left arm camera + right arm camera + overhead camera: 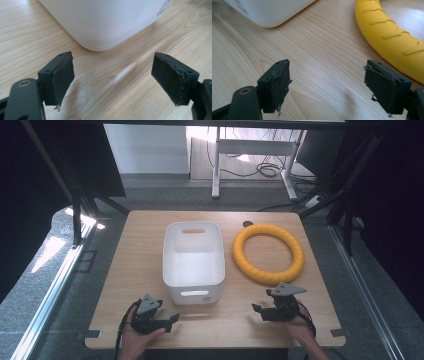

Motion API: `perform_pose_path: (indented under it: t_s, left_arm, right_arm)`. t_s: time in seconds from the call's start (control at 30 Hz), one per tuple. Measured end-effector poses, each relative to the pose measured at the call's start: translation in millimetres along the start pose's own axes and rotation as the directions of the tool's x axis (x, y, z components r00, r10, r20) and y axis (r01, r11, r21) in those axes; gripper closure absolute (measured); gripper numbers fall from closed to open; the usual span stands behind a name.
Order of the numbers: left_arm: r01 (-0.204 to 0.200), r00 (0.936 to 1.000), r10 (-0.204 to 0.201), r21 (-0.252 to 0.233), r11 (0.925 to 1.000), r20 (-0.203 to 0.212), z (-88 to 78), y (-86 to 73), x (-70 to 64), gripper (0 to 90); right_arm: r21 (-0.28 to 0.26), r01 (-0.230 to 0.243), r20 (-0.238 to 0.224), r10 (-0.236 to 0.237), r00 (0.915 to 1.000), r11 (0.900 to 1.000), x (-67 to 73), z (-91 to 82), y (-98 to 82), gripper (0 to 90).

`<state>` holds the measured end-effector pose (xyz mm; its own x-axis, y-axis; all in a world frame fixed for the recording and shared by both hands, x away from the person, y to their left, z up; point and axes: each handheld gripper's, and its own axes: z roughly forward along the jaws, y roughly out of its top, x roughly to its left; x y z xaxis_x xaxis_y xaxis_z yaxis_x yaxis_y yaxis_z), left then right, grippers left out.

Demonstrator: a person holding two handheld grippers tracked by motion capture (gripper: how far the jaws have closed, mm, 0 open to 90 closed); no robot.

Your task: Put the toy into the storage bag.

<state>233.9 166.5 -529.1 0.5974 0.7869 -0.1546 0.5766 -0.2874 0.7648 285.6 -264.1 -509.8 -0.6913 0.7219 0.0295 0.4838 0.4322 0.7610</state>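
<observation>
The left tool point(169, 319) sat at the lower left of the high view, held in a hand point(134, 340), its 2 jaws spread apart with nothing between them. In the left gripper view the same tool point(112, 82) showed bare wood between its pads, and the rounded corner of the white bin point(105, 22) filled the upper middle of the frame, just beyond the jaw tips but not touching them. The right tool point(261, 306) lay at the lower right of the high view, released as well, jaws wide. In the right gripper view that tool point(327, 85) hovered over the surface point(322, 50), with the yellow ring point(392, 37) curving down the upper right, close beside the right-hand jaw. In the high view the bin point(193, 260) stood at the centre of the surface point(145, 235), the ring point(268, 253) just to its right.
</observation>
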Motion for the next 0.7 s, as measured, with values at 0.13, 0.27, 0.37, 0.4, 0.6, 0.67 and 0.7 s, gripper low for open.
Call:
perform_pose_path:
  t_s: [0.13, 0.27, 0.37, 0.4, 0.6, 0.67, 0.7]
  left_arm:
    - [0.002, 1.0000, -0.002, 0.004, 1.0000, 0.008, -0.7, -0.4, -0.6, 17.9]
    - [0.007, 0.9997, -0.007, 0.000, 1.0000, 0.024, -2.5, -1.3, -1.5, 18.0]
    - [-0.010, 0.9996, 0.010, -0.012, 0.9999, 0.027, -6.5, 1.4, -2.3, 18.4]
    - [-0.010, 0.9996, 0.010, -0.012, 0.9999, 0.027, -6.5, 1.4, -2.3, 18.6]
    - [0.008, 0.9998, -0.008, -0.002, 1.0000, 0.017, -6.7, 0.5, 1.7, 19.2]
    - [0.008, 0.9998, -0.009, 0.003, 1.0000, 0.018, -6.0, 0.6, 1.2, 19.2]
    - [0.010, 0.9998, -0.010, 0.005, 0.9999, 0.018, -5.5, 0.5, 0.8, 19.2]
  right_arm:
    - [-0.006, 0.012, 0.009, -0.012, 0.9999, 1.000, -3.0, -3.8, 1.1, 22.9]
    - [-0.037, 0.001, 0.010, 0.000, 0.9999, 0.999, -4.8, -12.4, 6.7, 25.3]
    - [-0.050, -0.008, 0.012, 0.009, 0.9999, 0.999, -8.2, -20.4, 18.1, 27.4]
    - [-0.050, -0.008, 0.012, 0.009, 0.9999, 0.999, -8.2, -20.4, 18.1, 27.4]
    - [-0.023, 0.097, 0.041, -0.096, 0.9945, 0.995, -13.6, -32.6, 38.4, 28.8]
    - [0.015, 0.148, 0.047, -0.148, 0.9878, 0.989, -16.7, -36.1, 50.4, 27.8]
    - [0.018, 0.144, 0.042, -0.145, 0.9885, 0.989, -18.5, -37.0, 54.1, 28.1]
